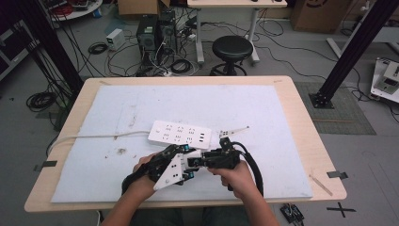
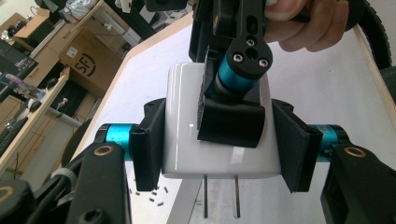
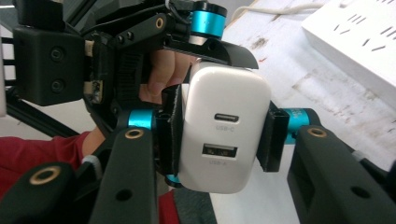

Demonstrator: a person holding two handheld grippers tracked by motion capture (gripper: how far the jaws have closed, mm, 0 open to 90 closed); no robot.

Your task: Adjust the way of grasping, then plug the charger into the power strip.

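Fingers of both grippers clamp white charger (image 3: 226, 126) near power strip (image 1: 184, 134)

charger (image 3: 224, 130): glossy white plastic, smooth; 2 bare metal prongs
left gripper (image 2: 219, 140): matt black plastic body, pads w/ rough black facing, shiny blue anodised metal collars, brass-look inserts
right gripper (image 3: 219, 133): same matt black plastic, blue metal collars, brass-look inserts, dark screws
power strip (image 1: 179, 133): white plastic, smooth, satin
mat (image 1: 141, 108): pale cloth-like sheet, matt, scuffed & stained in spots
table (image 1: 308, 136): light wood-look top, smooth
stool (image 1: 232, 48): black padded seat, matt
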